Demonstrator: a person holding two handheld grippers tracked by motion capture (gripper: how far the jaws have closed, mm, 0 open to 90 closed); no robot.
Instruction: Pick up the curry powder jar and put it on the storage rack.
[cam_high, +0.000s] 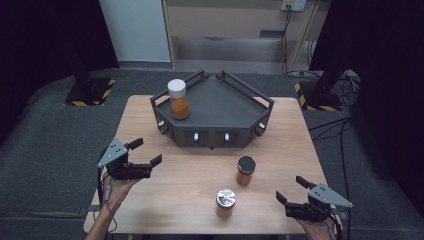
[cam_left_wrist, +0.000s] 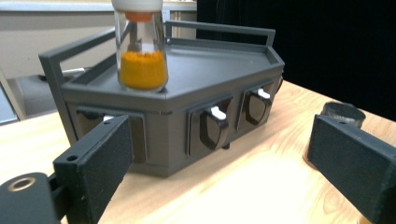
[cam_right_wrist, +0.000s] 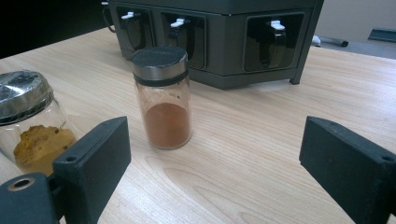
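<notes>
High view: both tools gape, empty, right tool near black-lidded jar

The black two-jaw left gripper and the black two-jaw right gripper are both held low, with jaws wide apart.

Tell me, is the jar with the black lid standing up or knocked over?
Standing up. The black-lidded jar sits on its base on the table, lid on top, reddish-brown powder settled at the bottom, untouched by either gripper.

White-capped jar top cut off; black-lidded jar perhaps half-hidden behind fingers.
</notes>
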